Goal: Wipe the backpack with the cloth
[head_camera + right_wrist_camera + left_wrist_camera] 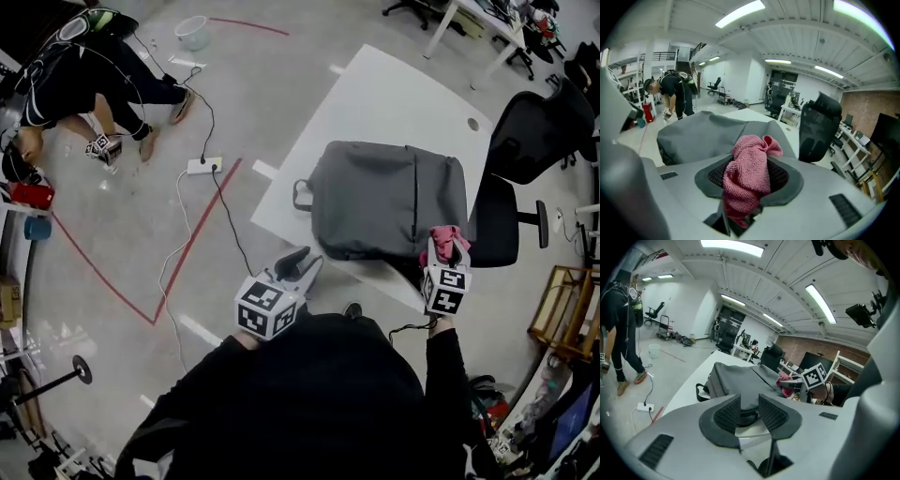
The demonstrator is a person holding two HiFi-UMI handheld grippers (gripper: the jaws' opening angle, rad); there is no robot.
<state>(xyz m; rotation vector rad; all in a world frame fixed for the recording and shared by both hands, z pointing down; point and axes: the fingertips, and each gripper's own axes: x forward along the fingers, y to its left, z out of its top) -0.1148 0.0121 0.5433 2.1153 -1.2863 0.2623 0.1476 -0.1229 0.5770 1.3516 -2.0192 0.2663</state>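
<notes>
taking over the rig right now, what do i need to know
Left gripper: open, empty, off the table's near edge.
Right gripper: shut on the pink terry cloth, by the backpack's near right corner.
Grey fabric backpack lies flat on the white table.
Done: cloth is in the grip.
Left: bring the cloth onto the backpack and wipe it; no wiping shows yet.

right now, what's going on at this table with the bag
A person at a white table has a hand-held gripper in each hand. A grey backpack lies flat on the table. The right hand-held gripper is shut on a pink cloth at the backpack's near right corner; whether the cloth touches it is unclear. The left hand-held gripper is open and empty.
</notes>
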